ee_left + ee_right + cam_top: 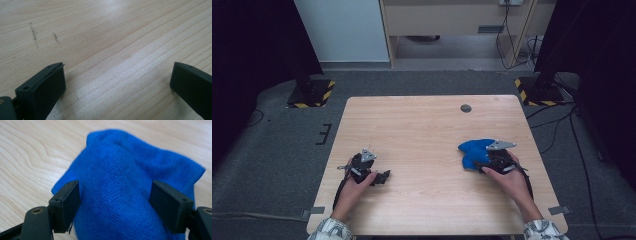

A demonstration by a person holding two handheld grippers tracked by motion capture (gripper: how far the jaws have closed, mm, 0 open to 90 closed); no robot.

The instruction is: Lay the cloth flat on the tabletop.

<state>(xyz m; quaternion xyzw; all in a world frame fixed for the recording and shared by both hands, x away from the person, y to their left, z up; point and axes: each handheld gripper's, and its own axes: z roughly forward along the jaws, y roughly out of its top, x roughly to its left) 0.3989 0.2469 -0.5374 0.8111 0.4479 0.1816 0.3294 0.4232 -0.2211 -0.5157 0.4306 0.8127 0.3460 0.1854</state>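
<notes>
Blue cloth (130, 195) bunched on tabletop (422, 130), right side. Right gripper (115, 202) jaws apart, straddling its raised fold, not pinching. Left gripper (117, 82) apart, holding nothing. Soft, light, limp; pinch the fold.
</notes>
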